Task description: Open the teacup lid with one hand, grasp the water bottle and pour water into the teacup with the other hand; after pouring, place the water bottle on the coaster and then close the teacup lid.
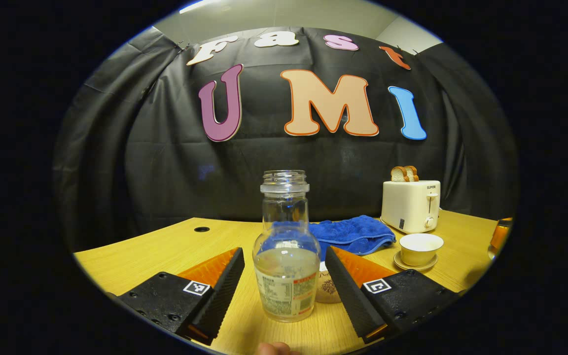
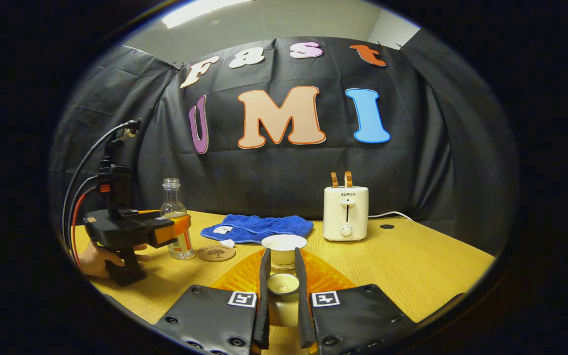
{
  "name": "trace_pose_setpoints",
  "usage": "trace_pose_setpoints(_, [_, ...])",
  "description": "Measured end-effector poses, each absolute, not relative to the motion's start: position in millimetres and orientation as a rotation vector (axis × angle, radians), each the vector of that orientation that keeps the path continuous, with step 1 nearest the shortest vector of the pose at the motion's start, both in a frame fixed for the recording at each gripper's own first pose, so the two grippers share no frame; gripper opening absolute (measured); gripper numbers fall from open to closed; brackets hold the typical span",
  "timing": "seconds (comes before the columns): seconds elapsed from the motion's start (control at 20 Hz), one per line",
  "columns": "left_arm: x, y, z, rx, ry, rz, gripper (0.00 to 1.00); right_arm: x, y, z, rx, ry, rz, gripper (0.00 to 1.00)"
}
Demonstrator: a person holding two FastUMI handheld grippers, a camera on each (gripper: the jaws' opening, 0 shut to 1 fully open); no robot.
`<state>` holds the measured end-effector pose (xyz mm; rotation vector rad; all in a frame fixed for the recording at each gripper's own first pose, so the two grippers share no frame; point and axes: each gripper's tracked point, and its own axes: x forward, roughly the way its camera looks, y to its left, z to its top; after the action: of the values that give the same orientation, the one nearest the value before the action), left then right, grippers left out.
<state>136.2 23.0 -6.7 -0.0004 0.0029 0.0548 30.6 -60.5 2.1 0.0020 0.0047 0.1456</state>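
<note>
Fingers point(image 2: 264, 296) of the right gripper point(image 2: 282, 301) sit nearly together w/ the teacup lid point(image 2: 282, 283) pinched between them, lid held just in front of and a bit lower than the open teacup point(image 2: 284, 248) in the right gripper view. Teacup stands on its saucer point(image 2: 284, 266) on the wooden table point(image 2: 412, 266), lid off, mid-table, in front of the blue towel point(image 2: 259, 228). White toaster point(image 2: 345, 213) w/ two bread slices stands behind and to the right of the cup, near the back edge.

Left gripper point(image 1: 284, 281), in its own view, has fingers point(image 1: 222, 291) spread wide on either side of the water bottle point(image 1: 286, 256); neither finger touches the glass, gaps visible both sides. Bottle is upright on the table, uncapped, clear glass, partly filled w/ water, labelled low on the body. Round wooden coaster point(image 2: 216, 253) lies flat just beside the bottle, between it and the teacup, touching neither as far as can be told; in the left gripper view it's mostly hidden behind the bottle. Same view shows the teacup well off to the right, in front of the toaster

From the right gripper view the left gripper is seen side-on at far left, a hand point(image 2: 97, 261) gripping its handle low near the tabletop, cables running up behind
</note>
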Motion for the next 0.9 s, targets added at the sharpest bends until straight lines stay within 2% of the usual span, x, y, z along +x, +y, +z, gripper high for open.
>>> trace_pose_setpoints(0.35, [161.2, 18.6, -8.5, 0.0, 0.006, 0.021, 0.96, 31.1, -60.3, 1.6, 0.002, 0.004, 0.145, 0.27])
trace_pose_setpoints(0.45, [162.2, 21.0, -7.7, -0.003, 0.002, 0.031, 0.75, 30.8, -60.4, 1.6, 0.002, 0.004, 0.145, 0.27])
trace_pose_setpoints(0.9, [168.3, 10.3, -10.4, 0.054, 0.018, -0.006, 0.7, 29.6, -60.7, 1.6, 0.002, 0.009, 0.145, 0.26])
